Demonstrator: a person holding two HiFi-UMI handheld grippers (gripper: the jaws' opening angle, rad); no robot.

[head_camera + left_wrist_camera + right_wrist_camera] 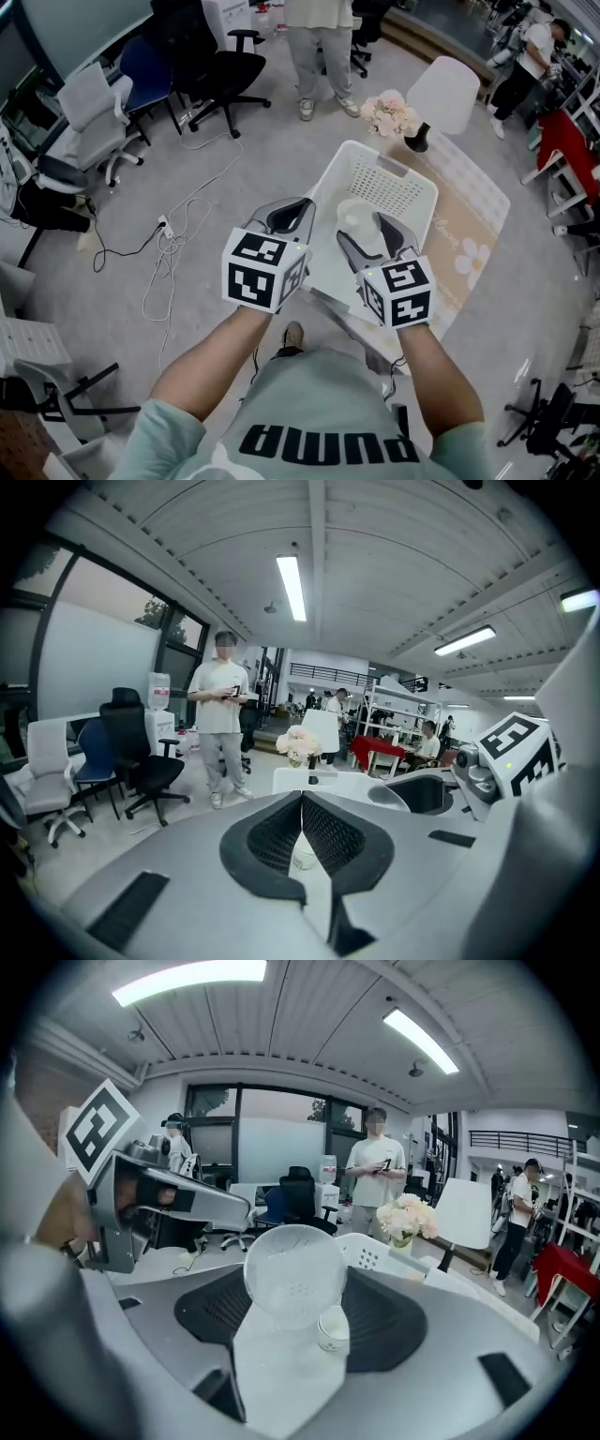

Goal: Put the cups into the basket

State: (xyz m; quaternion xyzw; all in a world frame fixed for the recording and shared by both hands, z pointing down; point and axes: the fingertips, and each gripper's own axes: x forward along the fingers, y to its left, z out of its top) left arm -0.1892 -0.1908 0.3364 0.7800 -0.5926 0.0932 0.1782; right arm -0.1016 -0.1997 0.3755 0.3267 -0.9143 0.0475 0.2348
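— What's the right gripper [370, 234] got?

— A clear cup [293, 1274]. Its fingers are clamped on the cup's sides, and the cup is tipped over so its bottom faces back along the jaws. It hangs above the near end of the white basket [394, 187].

— And the left gripper [287, 216]?

— Its fingers are pressed together at the tips with nothing between them. It's just left of the right one, by the basket's near left edge.

— Any other cup about?

— A smaller cup [333, 1328] stands upright on a white surface beyond the right gripper's jaws. I can't tell whether that surface is the basket's floor or the table [478, 216].

— What's at the far end?

— Pink flowers [389, 112] and a white lamp [442, 92] stand on the table, just past the basket's far edge.
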